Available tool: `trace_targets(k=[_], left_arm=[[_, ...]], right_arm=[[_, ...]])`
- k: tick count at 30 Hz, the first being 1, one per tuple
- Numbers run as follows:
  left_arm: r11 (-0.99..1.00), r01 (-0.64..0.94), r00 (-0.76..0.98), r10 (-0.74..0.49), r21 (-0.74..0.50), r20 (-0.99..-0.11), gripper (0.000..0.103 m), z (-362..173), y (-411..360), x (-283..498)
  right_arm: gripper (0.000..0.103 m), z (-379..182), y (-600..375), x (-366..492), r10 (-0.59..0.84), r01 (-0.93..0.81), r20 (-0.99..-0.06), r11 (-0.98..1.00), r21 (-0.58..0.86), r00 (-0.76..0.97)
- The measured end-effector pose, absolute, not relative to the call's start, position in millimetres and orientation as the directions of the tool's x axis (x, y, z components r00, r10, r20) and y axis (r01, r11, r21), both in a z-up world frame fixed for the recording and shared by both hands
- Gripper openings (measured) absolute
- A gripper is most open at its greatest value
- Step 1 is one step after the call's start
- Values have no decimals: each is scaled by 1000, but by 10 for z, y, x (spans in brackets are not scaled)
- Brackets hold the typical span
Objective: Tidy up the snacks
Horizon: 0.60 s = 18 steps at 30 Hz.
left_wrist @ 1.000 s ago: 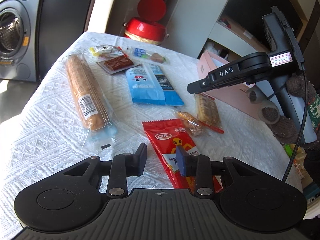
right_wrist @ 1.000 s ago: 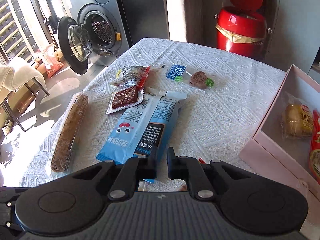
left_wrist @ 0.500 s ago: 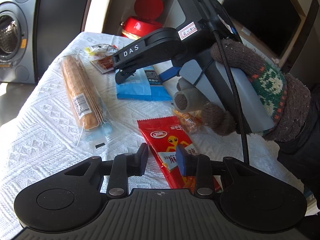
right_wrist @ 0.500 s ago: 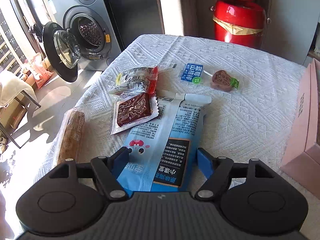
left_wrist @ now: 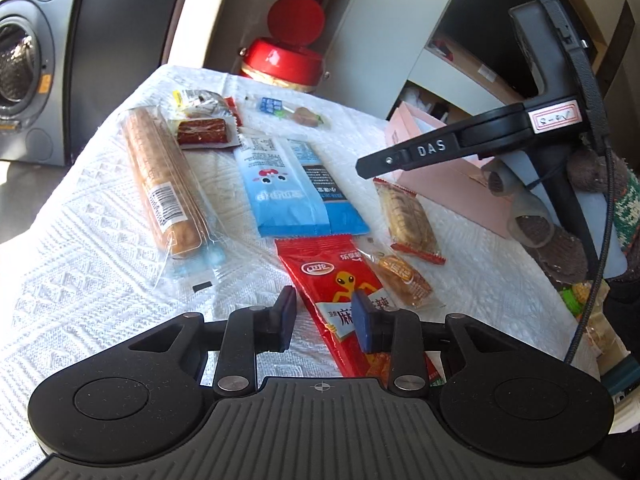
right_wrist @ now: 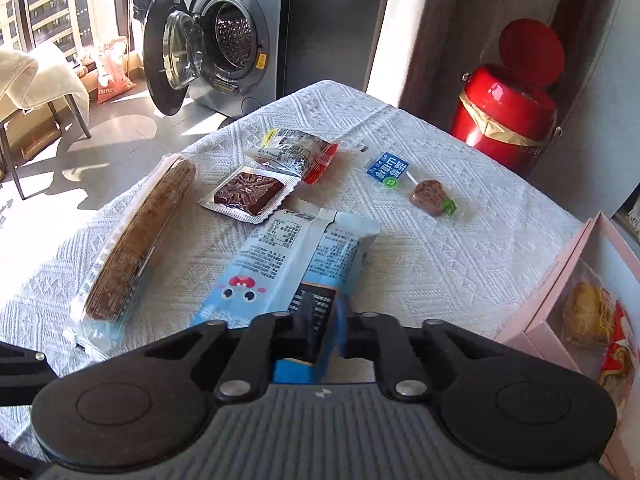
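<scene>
Snacks lie on a white cloth. My right gripper (right_wrist: 320,336) is shut on the near end of the blue packet (right_wrist: 288,264), which seems to lift at that end. In the left wrist view the blue packet (left_wrist: 296,188) lies mid-table and the right gripper's body (left_wrist: 460,148) hangs to its right. My left gripper (left_wrist: 324,316) is open, low over the red packet (left_wrist: 340,288). A long biscuit sleeve (left_wrist: 164,176) lies left. The pink box (right_wrist: 580,292) at right holds a few snacks.
A brown bar (right_wrist: 248,194), a clear-and-red pack (right_wrist: 296,152), a lollipop (right_wrist: 428,192), a cracker pack (left_wrist: 408,216) and a small orange snack (left_wrist: 400,276) lie around. A red bin (right_wrist: 504,116) and an open washing machine (right_wrist: 224,44) stand beyond the table.
My right gripper has closed from wide open onto the blue packet's near end. In the left wrist view it has drawn back to the right. My left gripper has stayed put.
</scene>
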<state>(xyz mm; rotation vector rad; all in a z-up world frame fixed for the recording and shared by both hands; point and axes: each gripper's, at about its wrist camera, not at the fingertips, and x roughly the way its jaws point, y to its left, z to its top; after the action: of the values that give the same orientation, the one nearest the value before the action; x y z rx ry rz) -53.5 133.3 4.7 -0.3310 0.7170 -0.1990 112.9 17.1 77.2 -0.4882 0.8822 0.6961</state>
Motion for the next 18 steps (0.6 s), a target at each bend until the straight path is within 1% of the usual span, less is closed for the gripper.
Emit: trace_targets(k=[3,5,6,7,8,9,10,12,15,16,18], left_arm=[[931,62,737,-286,-360,-612,35,48,1328,-506],[933,57,736,-280,-355,-617,35,55,1309,-483],[936,55,735,-275,-349,-620,35,62,1293,-477],[940,54,733,-267,-338,-626,35,72,1272,-472],[943,55,731,-262,-328,-630,35,87,1259,-468],[945,57,728,-259,-321,-634,35,93,1248,-470],[948,60,724,-257,-314,-640,35,109,1231,-480],[949,66,716,-259,-307,-648,35,122,1221,-481],[950,71,711,-261,-303,-653,35,135,1224,-503],[950,70,711,-263,-306,-652,35,138,1232,-516],[947,69,713,-267,-314,-649,35,133,1260,-537]], right_arm=[[1,871,-148,1042,361,-723,-824,686,-83,437],[3,868,-302,999,371,-724,-821,686,-73,434],[11,854,-355,1013,383,-718,-823,695,-43,420],[29,840,-382,1037,391,-705,-826,710,-11,407],[41,805,-395,1083,405,-680,-829,732,41,386],[61,786,-385,1115,415,-666,-829,742,70,375],[65,751,-347,1152,429,-650,-826,753,104,365],[65,684,-173,1207,438,-630,-821,766,127,367],[65,552,168,1349,418,-599,-856,783,169,305],[78,495,301,1384,406,-584,-871,791,182,278],[87,447,507,1369,385,-578,-866,803,143,320]])
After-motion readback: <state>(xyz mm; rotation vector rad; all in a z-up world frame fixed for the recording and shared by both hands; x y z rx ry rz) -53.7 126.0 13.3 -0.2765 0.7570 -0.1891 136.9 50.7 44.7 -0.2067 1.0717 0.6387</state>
